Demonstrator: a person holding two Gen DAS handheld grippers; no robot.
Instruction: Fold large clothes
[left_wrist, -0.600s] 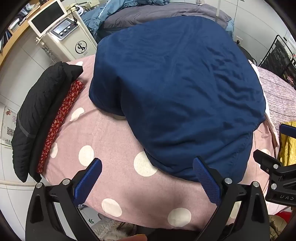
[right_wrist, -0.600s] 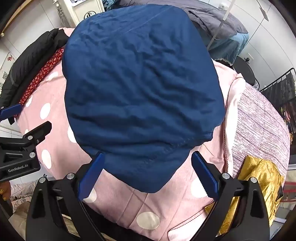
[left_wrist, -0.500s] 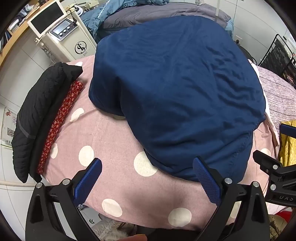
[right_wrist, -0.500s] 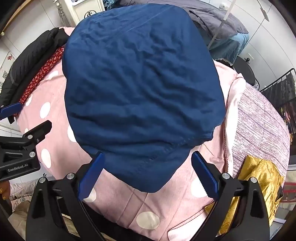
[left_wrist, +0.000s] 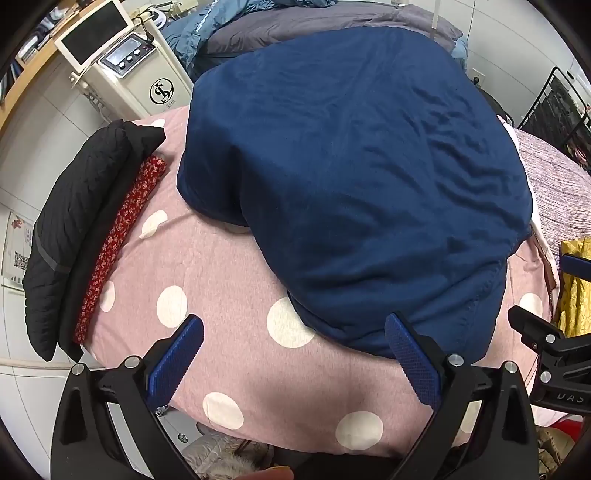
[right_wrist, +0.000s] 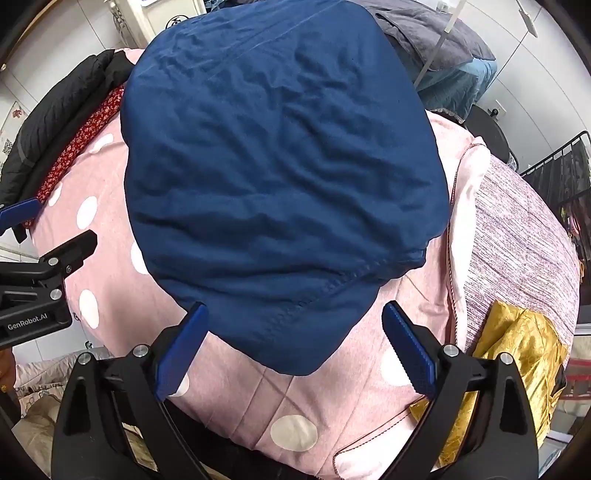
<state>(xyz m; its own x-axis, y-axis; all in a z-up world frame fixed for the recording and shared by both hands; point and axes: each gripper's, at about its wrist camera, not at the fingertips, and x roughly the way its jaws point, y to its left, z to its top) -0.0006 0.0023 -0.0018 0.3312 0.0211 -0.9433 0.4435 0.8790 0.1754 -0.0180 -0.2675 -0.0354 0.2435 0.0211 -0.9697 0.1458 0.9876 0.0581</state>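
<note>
Both grippers' jaws wide apart (gripping nothing) above navy garment (right_wrist: 280, 177) on polka-dot sheet (left_wrist: 229, 266).

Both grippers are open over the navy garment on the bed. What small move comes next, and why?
Probably lower the right gripper onto the near hem corner of the navy garment and close. Both it and the left gripper are open and hold nothing, and the stitched corner lies between the right fingers, flat on the pink polka-dot cover.
</note>
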